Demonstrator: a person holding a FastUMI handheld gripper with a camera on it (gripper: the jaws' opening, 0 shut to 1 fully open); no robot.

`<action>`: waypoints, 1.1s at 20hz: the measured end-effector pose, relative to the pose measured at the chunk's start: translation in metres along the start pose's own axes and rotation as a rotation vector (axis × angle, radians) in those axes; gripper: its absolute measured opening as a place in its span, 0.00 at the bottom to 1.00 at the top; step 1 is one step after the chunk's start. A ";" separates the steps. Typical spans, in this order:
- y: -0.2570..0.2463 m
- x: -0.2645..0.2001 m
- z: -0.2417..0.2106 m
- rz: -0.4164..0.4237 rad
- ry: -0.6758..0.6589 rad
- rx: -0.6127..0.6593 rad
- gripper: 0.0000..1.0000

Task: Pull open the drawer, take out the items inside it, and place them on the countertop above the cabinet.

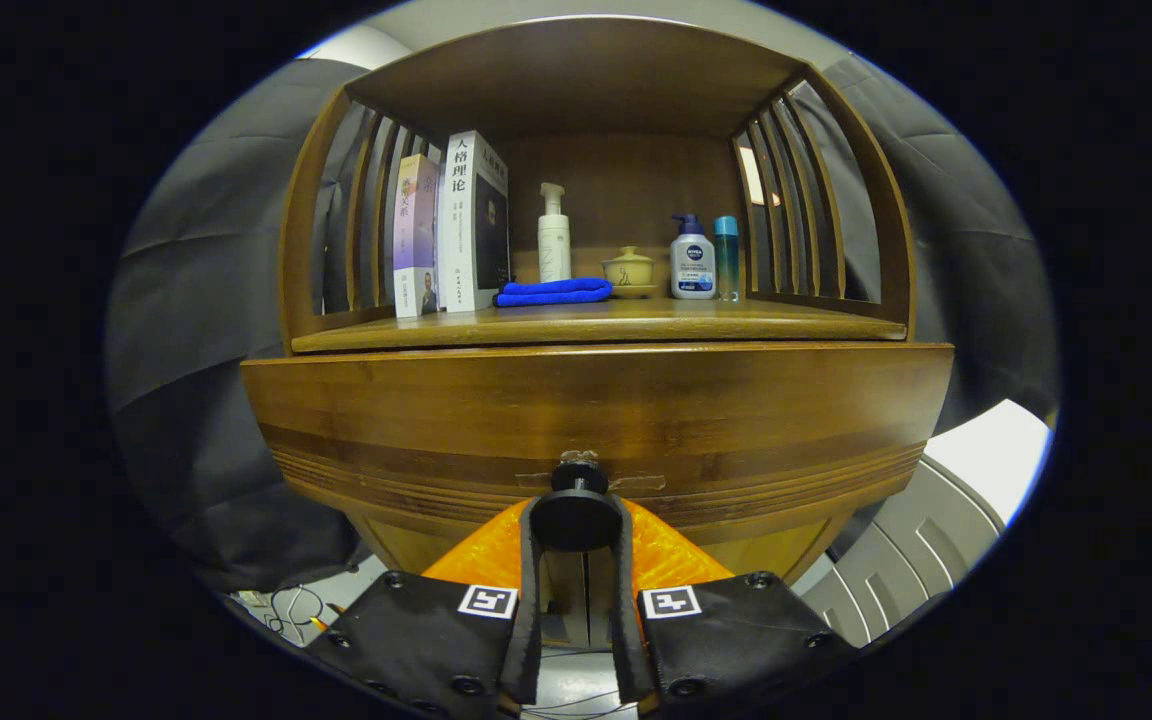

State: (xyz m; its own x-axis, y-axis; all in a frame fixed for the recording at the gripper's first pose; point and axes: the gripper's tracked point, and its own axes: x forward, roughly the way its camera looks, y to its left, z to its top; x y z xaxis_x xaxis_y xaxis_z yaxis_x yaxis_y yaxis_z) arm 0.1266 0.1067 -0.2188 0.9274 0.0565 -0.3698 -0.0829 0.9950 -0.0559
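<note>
Drawer (596, 420) seen closed, its knob (576, 515) at front-center clamped btwn gripper (576, 530) fingers. Nothing taken out yet; pull, item removal and placing on countertop (796, 322) all left.

Hand-held gripper (576, 520) level, pointing straight ahead, its two black padded fingers (530, 560) nearly parallel, closed narrowly around a round black drawer knob (576, 512), pressing both sides.
</note>
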 end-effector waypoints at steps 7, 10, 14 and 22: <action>0.002 -0.029 -0.007 0.012 -0.013 -0.012 0.32; 0.003 -0.041 -0.011 0.020 -0.015 -0.020 0.31; 0.004 -0.058 -0.016 0.034 -0.021 -0.029 0.32; 0.007 -0.092 -0.035 0.065 -0.031 -0.034 0.32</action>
State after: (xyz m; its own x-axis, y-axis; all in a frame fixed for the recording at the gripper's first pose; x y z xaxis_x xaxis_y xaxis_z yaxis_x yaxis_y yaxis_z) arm 0.0281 0.1053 -0.2177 0.9303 0.1243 -0.3451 -0.1557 0.9857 -0.0646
